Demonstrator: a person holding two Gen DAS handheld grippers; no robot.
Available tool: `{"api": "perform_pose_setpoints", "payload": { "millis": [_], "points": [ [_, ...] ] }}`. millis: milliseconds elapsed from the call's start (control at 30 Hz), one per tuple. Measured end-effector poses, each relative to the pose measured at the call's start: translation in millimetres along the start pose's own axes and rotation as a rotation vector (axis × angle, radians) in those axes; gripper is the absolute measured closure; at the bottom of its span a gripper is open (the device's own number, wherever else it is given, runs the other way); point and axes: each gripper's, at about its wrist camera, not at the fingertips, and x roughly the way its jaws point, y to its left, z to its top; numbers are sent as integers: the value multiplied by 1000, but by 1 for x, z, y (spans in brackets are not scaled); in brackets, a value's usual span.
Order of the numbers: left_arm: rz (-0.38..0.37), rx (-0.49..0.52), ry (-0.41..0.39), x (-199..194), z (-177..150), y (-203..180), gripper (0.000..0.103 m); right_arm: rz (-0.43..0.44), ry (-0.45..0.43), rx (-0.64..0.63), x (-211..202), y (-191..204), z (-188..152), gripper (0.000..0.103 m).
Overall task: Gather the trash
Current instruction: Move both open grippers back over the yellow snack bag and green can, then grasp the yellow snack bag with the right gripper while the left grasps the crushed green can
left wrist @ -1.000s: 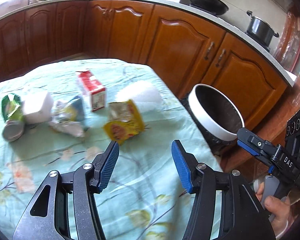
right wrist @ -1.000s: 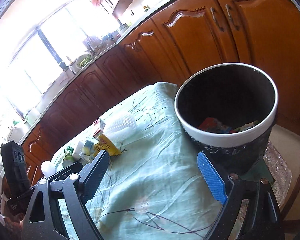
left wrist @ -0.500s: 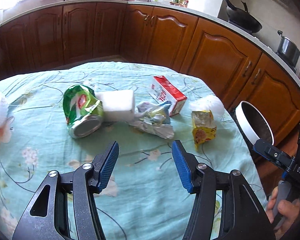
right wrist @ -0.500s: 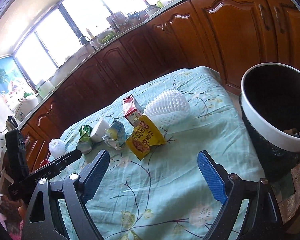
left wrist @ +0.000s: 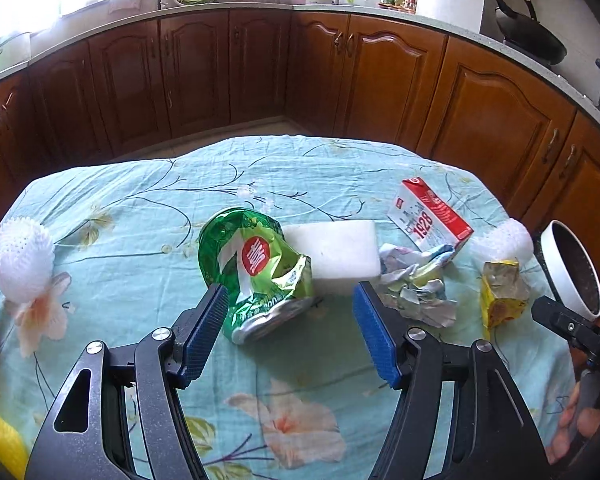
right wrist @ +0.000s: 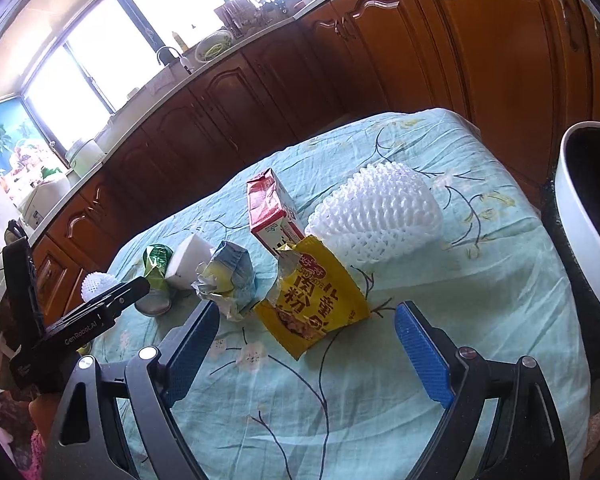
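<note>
Hovering over the floral tablecloth [left wrist: 140, 216], my wide-open, empty left gripper [left wrist: 290, 334] frames the crushed green can [left wrist: 256, 268] while my right gripper [right wrist: 312, 354], equally spread and empty, faces the yellow packet [right wrist: 312, 308] right of that can.

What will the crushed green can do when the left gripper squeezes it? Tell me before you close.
The crushed green can is dented and creased, so it will probably buckle further. It looks light, so easy to lift. Lying on its side against the white foam block, it may skid on the cloth between the open left gripper fingers.

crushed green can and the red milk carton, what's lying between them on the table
In the left wrist view, a white foam block lies between the crushed green can and the red milk carton, touching the can; crumpled wrappers sit beside the carton.
</note>
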Motion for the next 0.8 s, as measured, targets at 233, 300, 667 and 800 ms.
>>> {"api": "perform_pose_setpoints", "payload": {
  "millis": [233,300,667,800],
  "points": [
    [89,105,35,26,1,-7,37,-4,38,-5,20,0,2,13],
    [101,119,39,30,0,-7,37,-9,47,-2,25,0,2,13],
    [34,41,14,22,5,16,64,-11,17,-12,22,2,6,61],
    [-3,-6,-1,7,0,28,65,-16,11,-28,15,6,4,68]
  ]
}}
